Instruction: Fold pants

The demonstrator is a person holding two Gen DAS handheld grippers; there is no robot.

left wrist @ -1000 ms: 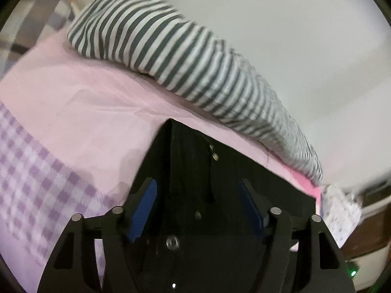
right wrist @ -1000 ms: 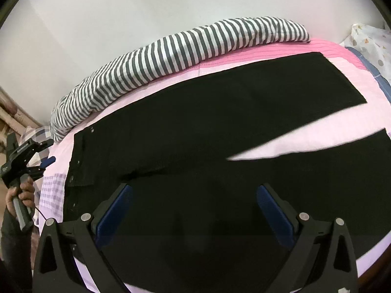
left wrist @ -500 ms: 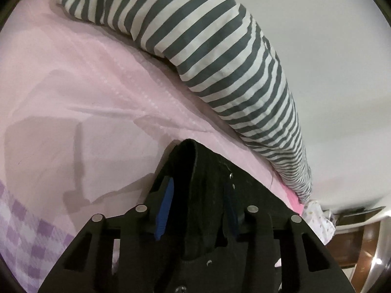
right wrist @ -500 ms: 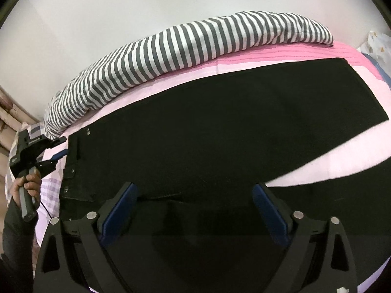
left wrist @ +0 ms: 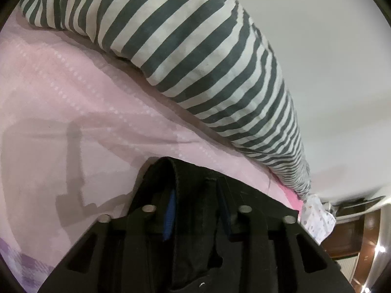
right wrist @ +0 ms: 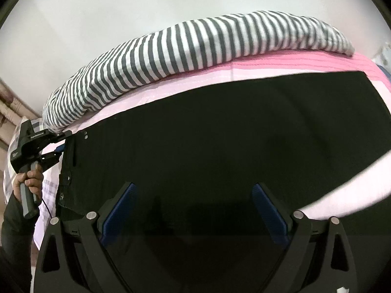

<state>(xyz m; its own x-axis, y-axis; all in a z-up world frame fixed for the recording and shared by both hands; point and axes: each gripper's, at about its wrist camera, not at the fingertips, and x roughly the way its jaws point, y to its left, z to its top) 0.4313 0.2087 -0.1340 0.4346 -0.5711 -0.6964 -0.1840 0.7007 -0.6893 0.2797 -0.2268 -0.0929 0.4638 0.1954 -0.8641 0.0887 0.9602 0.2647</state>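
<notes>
Black pants [right wrist: 220,134] lie spread flat on a pink bed sheet [right wrist: 268,66], waistband at the left, legs running right. In the left wrist view my left gripper [left wrist: 195,195] is closing its jaws on the far corner of the waistband [left wrist: 171,168], and the black cloth bunches up between the blue pads [left wrist: 169,214]. The right wrist view shows that same left gripper [right wrist: 61,146] at the waistband's top corner, held by a hand [right wrist: 31,178]. My right gripper [right wrist: 193,195] hovers open over the middle of the pants, pointing steeply down, nothing between its fingers.
A long grey-and-white striped bolster [right wrist: 195,48] lies along the wall behind the pants, also close ahead of the left gripper [left wrist: 195,61]. Bare pink sheet [left wrist: 73,97] stretches left of the waistband. A patterned cloth [left wrist: 315,217] and wooden furniture sit at the bed's far end.
The left gripper moved down onto the waistband corner and its jaws narrowed from wide apart to pinching the cloth. The right gripper slid left over the pants, staying open.
</notes>
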